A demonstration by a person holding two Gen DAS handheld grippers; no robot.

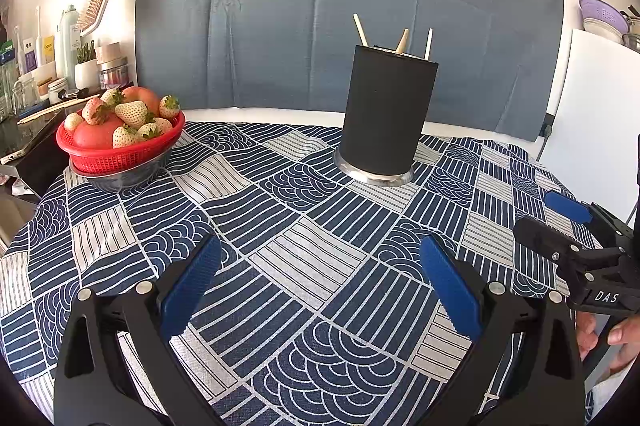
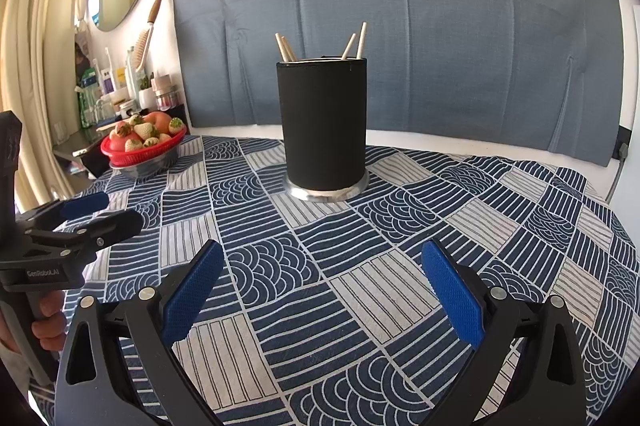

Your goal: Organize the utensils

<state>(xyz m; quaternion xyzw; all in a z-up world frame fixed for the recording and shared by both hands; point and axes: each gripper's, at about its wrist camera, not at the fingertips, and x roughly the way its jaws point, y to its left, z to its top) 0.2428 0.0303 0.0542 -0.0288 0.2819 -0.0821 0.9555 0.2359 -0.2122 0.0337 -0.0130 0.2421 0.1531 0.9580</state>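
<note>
Desk (image 2: 400, 298) draped in blue-and-white patterned cloth, grey fabric backdrop behind. Black holder (image 2: 323, 124) stands upright at centre-back, wooden utensil handles (image 2: 286, 48) projecting from its top. Left tongs (image 1: 320, 282) and right tongs (image 2: 322, 286) both spread wide, empty, short of the holder. Fruit basket (image 1: 120, 156) rear left. No loose utensils visible; recommend confirming handles are seated before withdrawing.

table (image 1: 320, 266), patterned cloth | on it: black utensil holder (image 1: 386, 114); fruit basket (image 1: 120, 150)

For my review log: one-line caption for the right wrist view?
Open right gripper faces black utensil holder with wooden sticks on the patterned tablecloth.
</note>
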